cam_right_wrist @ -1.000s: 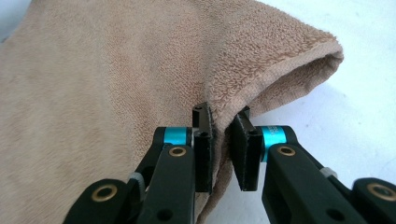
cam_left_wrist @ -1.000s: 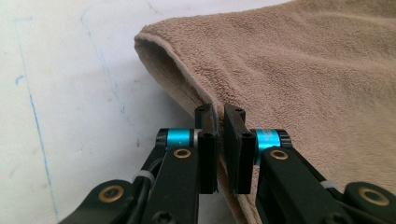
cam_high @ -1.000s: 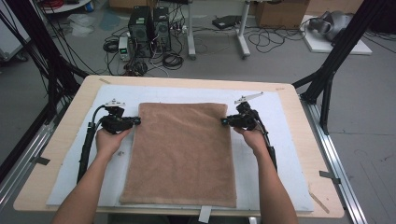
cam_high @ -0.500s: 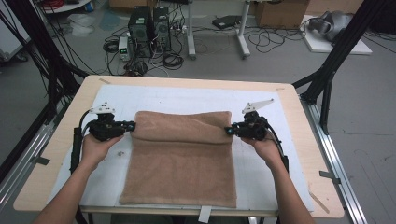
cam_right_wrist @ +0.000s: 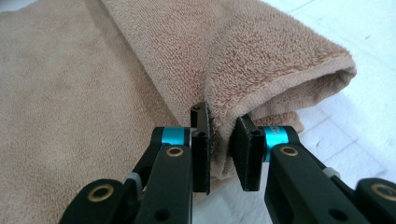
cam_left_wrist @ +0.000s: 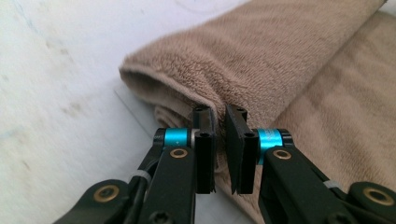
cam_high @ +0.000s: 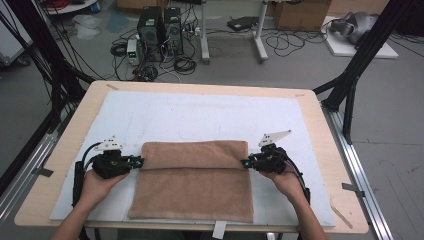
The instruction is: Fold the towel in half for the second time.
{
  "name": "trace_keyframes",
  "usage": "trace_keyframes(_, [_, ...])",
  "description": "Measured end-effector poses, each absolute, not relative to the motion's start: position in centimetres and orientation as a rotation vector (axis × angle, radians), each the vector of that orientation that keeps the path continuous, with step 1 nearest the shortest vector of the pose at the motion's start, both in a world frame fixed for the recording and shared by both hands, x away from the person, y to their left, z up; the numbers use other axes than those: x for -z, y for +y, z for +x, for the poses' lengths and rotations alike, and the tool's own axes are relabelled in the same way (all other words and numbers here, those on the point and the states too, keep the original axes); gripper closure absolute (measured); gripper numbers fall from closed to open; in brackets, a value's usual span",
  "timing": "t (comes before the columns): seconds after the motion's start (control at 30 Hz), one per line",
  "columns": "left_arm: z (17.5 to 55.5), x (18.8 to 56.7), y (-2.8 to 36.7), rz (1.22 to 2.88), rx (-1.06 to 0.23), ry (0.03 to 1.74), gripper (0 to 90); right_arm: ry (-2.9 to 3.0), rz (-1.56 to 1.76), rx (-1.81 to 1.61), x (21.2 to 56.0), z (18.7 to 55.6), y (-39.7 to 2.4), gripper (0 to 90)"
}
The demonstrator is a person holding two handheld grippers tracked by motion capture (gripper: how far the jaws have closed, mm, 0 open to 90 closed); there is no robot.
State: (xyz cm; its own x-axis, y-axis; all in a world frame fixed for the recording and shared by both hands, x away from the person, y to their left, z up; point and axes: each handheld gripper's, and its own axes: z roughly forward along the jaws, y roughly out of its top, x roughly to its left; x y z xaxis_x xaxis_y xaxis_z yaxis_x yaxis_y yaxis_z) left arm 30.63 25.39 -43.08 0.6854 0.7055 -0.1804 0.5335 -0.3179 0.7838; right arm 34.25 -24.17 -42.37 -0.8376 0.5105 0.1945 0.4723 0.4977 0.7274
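Brown towel (cam_high: 192, 180), flat a second ago, now has its far edge folded over toward the person. The left gripper (cam_high: 136, 161) and right gripper (cam_high: 246, 163) pinch that edge at each side. It lies on a white mat (cam_high: 200, 115) on the wooden table (cam_high: 65, 150). Computers (cam_high: 160, 25) and cables sit on the grey floor behind.
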Motion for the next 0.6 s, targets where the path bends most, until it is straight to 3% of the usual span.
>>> trace_keyframes(0.07, [30.5,43.1,25.5,1.999,-0.247,0.96,79.8,2.676,0.888,-1.282,42.4,34.1,-24.2,76.4])
trace_keyframes(0.23, [30.4,42.4,26.1,2.021,-0.262,0.977,71.0,2.626,0.944,-1.255,41.8,33.9,-24.6,49.6])
trace_keyframes(0.5, [31.5,40.5,26.9,1.979,-0.327,0.997,53.4,2.538,0.956,-1.255,39.2,35.3,-25.1,41.3])
trace_keyframes(0.6, [32.7,40.0,26.6,1.968,-0.33,1.013,53.8,2.523,0.948,-1.229,38.4,36.3,-24.7,39.5])
